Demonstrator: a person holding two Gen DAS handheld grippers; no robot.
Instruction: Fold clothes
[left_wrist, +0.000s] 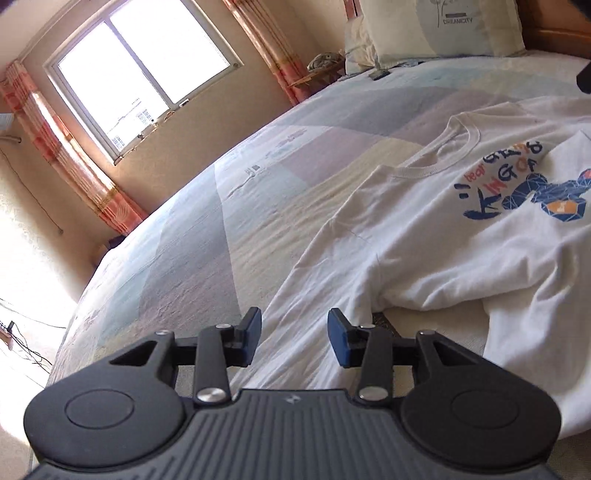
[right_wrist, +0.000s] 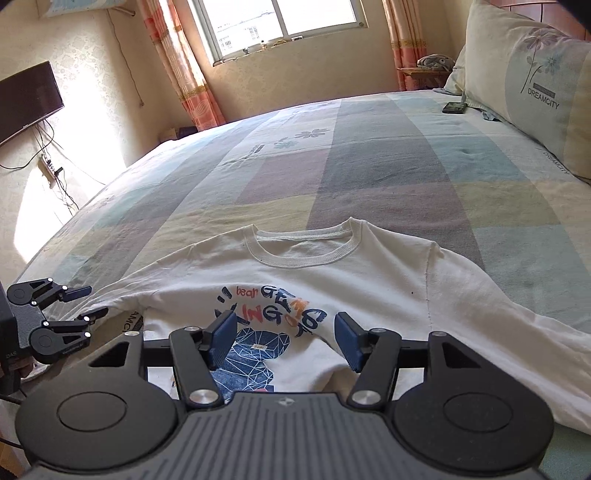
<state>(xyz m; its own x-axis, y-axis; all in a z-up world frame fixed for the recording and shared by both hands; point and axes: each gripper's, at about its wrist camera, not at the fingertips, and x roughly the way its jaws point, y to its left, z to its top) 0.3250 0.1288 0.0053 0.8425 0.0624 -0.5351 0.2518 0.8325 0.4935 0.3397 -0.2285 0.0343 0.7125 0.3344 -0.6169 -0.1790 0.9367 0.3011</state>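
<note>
A white long-sleeved shirt (right_wrist: 369, 280) lies print side up on the bed (right_wrist: 369, 166), collar toward the window (right_wrist: 280, 26), near the bed's front edge. Its lower part seems to be turned up over the bear print, though the right tool hides most of that fold, so I cannot say how far the folding stands.

The cloth looks thin, soft and light; it will sag and crease when lifted, and it should slide easily over the sheet. Good places to take hold are the seamed edges: a cuff, the shoulder seam or the hem, where the fabric is doubled.

The left tool (left_wrist: 294, 338) hovers over the shirt's left sleeve with its jaws wide apart and nothing between them. The right tool (right_wrist: 284, 341) hangs over the print, jaws also wide and empty.

The bed's pastel checked sheet is flat and gives plenty of room. A pillow (right_wrist: 528, 85) and a small dark device (right_wrist: 455, 107) lie at its head, and curtains (right_wrist: 181, 62) frame the window.
</note>
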